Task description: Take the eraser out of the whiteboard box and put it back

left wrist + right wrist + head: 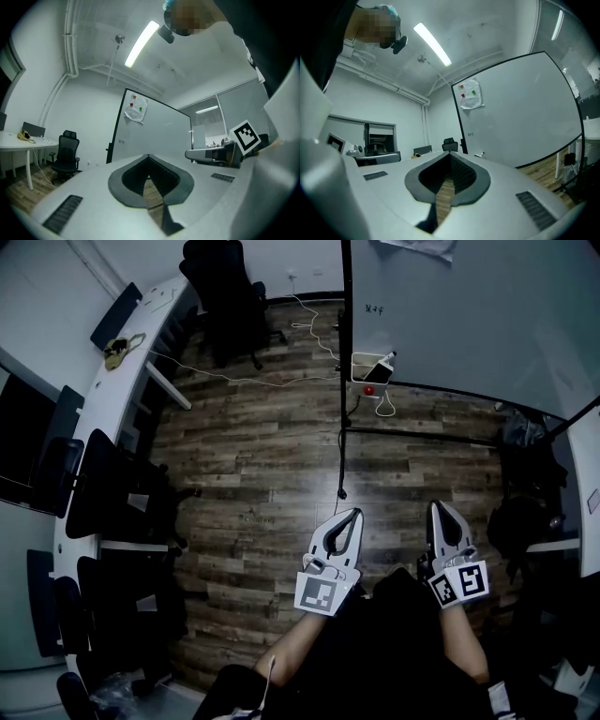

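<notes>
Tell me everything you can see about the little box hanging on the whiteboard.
The box is small, white and open-topped; its material is unclear at this size. It sits at the lower corner of the whiteboard, against its black frame. A dark item with a pale tip leans out of it, tilted. A red round thing shows just below.

White whiteboard box [364,368], brown wood-grain floor [267,451]

Mounted at lower left corner of whiteboard [469,315]: box [367,367]. Left of it, on floor [272,456]: office chair [225,296]. Farther left: desk [112,399].
</notes>
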